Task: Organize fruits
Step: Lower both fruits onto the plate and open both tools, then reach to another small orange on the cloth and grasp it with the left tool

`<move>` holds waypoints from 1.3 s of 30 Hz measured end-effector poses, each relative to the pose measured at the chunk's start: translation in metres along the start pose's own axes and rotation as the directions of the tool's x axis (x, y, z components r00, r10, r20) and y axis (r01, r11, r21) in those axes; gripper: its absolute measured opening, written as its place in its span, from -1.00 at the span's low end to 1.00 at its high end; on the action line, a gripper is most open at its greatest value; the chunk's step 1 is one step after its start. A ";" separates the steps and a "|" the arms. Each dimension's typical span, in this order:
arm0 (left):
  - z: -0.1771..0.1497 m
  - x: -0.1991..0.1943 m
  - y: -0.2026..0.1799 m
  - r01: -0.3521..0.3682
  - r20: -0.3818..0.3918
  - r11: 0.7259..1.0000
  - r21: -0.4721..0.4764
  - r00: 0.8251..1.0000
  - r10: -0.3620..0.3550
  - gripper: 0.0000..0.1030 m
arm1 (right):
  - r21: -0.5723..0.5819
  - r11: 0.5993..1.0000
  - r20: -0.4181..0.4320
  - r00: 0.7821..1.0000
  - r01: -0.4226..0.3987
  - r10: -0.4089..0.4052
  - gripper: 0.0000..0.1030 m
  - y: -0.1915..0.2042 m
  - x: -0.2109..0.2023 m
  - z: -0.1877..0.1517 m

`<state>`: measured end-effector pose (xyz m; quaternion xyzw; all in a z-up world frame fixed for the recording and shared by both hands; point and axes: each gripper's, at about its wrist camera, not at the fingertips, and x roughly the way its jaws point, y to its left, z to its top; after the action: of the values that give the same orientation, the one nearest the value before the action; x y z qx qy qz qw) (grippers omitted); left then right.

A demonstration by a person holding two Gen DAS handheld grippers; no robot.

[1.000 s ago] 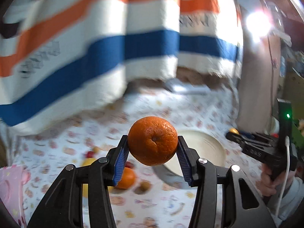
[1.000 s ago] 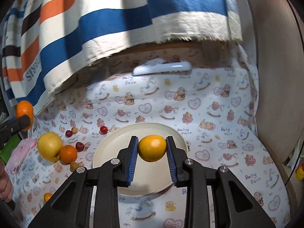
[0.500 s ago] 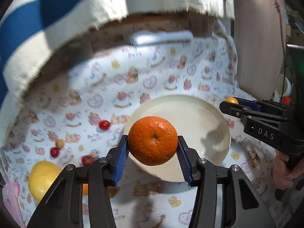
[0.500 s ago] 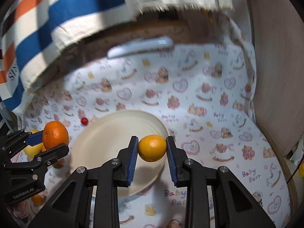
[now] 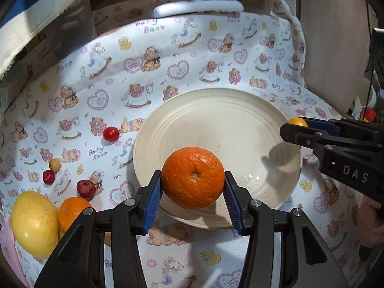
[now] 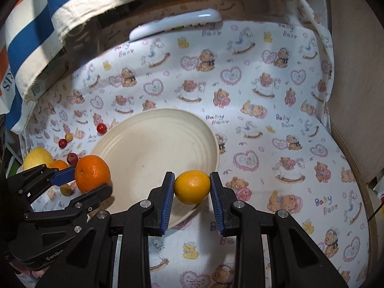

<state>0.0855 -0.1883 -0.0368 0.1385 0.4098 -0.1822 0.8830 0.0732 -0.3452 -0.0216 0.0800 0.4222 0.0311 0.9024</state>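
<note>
My left gripper (image 5: 193, 189) is shut on a large orange (image 5: 193, 177) and holds it above the near rim of a cream plate (image 5: 223, 124). In the right wrist view this orange (image 6: 92, 174) hangs over the plate's left edge (image 6: 156, 144). My right gripper (image 6: 192, 190) is shut on a small yellow-orange citrus (image 6: 192, 187) above the plate's near right rim. That citrus (image 5: 297, 122) shows at the plate's right edge in the left wrist view. The plate holds nothing.
Left of the plate on the bear-print cloth (image 5: 192, 55) lie a yellow pear-like fruit (image 5: 33, 223), a second orange (image 5: 72, 213), several small red fruits (image 5: 111, 134) and a small tan fruit (image 5: 54, 164). A white flat object (image 5: 196, 7) lies at the back. A striped cloth (image 6: 36, 36) hangs at the left.
Both grippers have moved down and closer to the plate with their fruits still held. The left gripper has swung right, over the plate's near rim.
</note>
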 end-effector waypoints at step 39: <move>-0.045 -0.141 0.065 -0.165 0.424 0.970 -0.176 0.877 0.226 0.79 | -0.080 0.996 0.324 0.944 -0.029 0.053 0.30 0.028 -0.069 -0.004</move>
<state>-0.0009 -0.0829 0.0500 0.0744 0.1944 -0.0904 0.9739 0.0264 -0.3255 0.0333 0.0594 0.2640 0.0518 0.9613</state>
